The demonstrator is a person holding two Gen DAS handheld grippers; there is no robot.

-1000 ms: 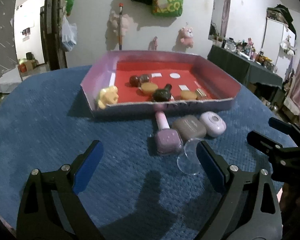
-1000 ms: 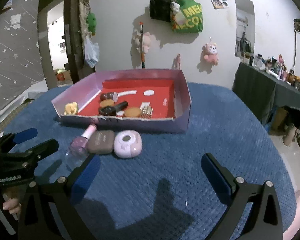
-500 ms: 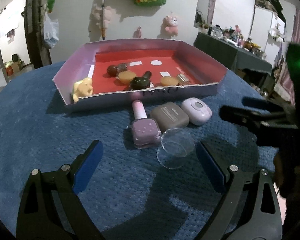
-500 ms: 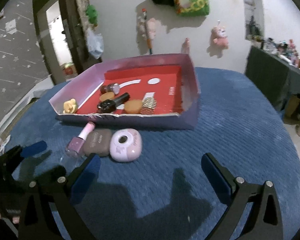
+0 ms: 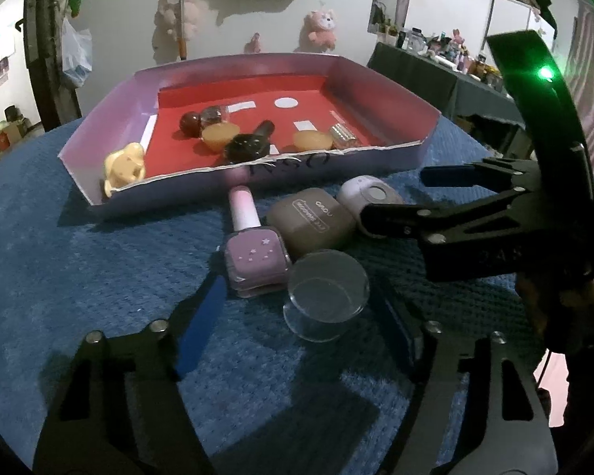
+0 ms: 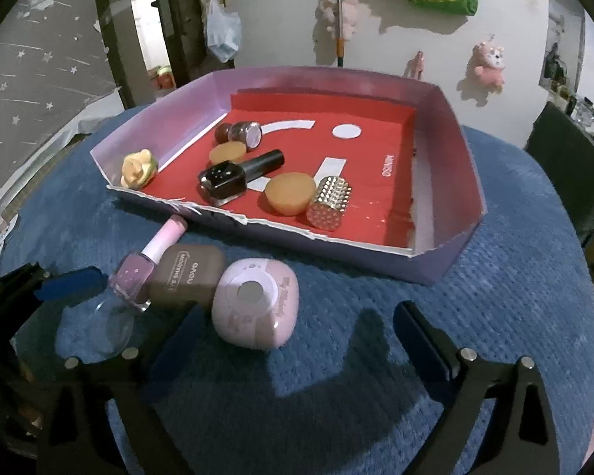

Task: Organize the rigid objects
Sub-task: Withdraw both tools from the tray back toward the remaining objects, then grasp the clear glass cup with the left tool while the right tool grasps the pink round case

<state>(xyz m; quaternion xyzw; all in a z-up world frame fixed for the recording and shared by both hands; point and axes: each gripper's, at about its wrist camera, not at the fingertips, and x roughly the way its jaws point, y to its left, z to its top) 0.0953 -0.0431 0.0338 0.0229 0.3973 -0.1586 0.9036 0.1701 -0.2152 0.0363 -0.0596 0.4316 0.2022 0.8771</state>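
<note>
Blue quilted cloth (image 5: 79, 277) lies open left of my closing left gripper (image 5: 301, 324), which straddles the clear dish (image 5: 324, 301) without pinching it beside the lilac polish bottle (image 5: 255, 261), while my right view shows my right gripper (image 6: 293, 336) closing around the untouched pink case (image 6: 257, 301) before the purple tray (image 6: 435, 269).

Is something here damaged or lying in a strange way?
Yes. The near wall of the purple box has a ragged, torn top edge. Also, the lilac nail polish bottle lies on its side outside the box, its pink cap toward the torn wall. The black nail polish bottle inside also lies flat.
</note>
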